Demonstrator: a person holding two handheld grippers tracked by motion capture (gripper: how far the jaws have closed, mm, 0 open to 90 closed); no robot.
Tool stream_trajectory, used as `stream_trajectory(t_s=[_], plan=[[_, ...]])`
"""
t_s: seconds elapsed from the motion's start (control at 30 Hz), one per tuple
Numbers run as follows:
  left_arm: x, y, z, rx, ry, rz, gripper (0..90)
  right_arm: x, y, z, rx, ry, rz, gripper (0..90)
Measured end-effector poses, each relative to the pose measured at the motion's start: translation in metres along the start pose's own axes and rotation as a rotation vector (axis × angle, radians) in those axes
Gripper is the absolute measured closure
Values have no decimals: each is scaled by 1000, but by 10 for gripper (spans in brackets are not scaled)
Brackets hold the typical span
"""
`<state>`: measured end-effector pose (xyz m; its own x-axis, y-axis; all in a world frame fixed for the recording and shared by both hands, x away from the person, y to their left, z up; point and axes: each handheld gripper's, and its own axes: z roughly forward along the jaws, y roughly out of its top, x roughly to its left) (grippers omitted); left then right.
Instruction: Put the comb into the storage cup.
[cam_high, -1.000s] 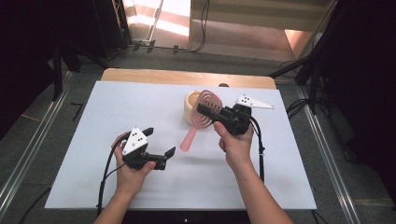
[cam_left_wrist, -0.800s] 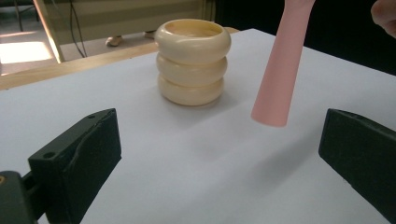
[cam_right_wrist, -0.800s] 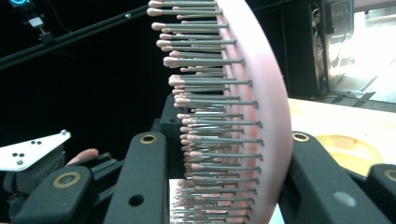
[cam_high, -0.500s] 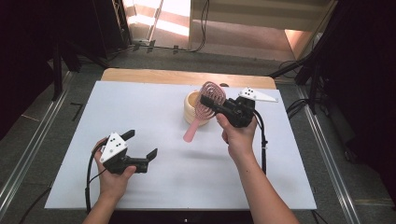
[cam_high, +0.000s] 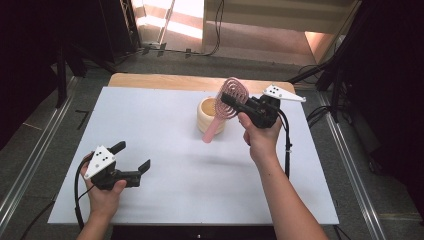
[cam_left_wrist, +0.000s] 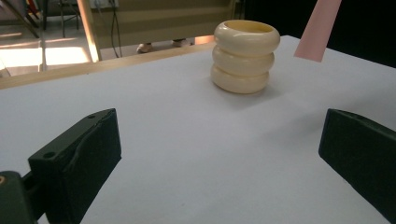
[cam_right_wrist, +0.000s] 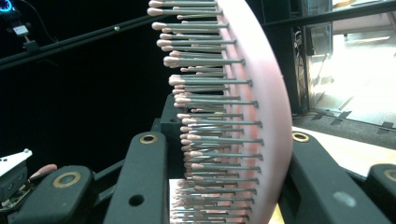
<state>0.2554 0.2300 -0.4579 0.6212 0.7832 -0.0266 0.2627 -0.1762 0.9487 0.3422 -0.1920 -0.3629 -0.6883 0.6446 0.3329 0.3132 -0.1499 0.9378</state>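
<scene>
- The right gripper (cam_high: 231, 101) is clamping the pink hairbrush (cam_high: 226, 102) by its head, at about one o'clock from the table's middle; in the right gripper view the two black jaws are standing either side of the brush head (cam_right_wrist: 243, 107), pressing on the bristles and the pink back.
- The brush is hanging tilted in the air; its handle is pointing down toward seven o'clock, and its tip seems to be hovering just beside the cream ribbed cup (cam_high: 209, 114), not in it.
- The left gripper (cam_high: 131, 164) is resting at about eight o'clock on the white table (cam_high: 175, 200), jaws spread wide and holding nothing; in the left gripper view the cup (cam_left_wrist: 245, 56) is standing well ahead at twelve o'clock.
- The step in hand looks like carrying the brush to the cup; the insertion is not yet done.
- The next move probably calls for swinging the handle over the cup's mouth, standing it nearer upright, lowering it, then releasing; the light cup could tip if the handle catches its rim.
- No brand, label or readable writing is showing on brush, cup or grippers.
</scene>
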Motion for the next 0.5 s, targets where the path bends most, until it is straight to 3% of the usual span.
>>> stream_trajectory(t_s=[0.5], plan=[[17,-11,-22,-12,46,-12,1,-11,15,-3,-21,-20,-12,639]])
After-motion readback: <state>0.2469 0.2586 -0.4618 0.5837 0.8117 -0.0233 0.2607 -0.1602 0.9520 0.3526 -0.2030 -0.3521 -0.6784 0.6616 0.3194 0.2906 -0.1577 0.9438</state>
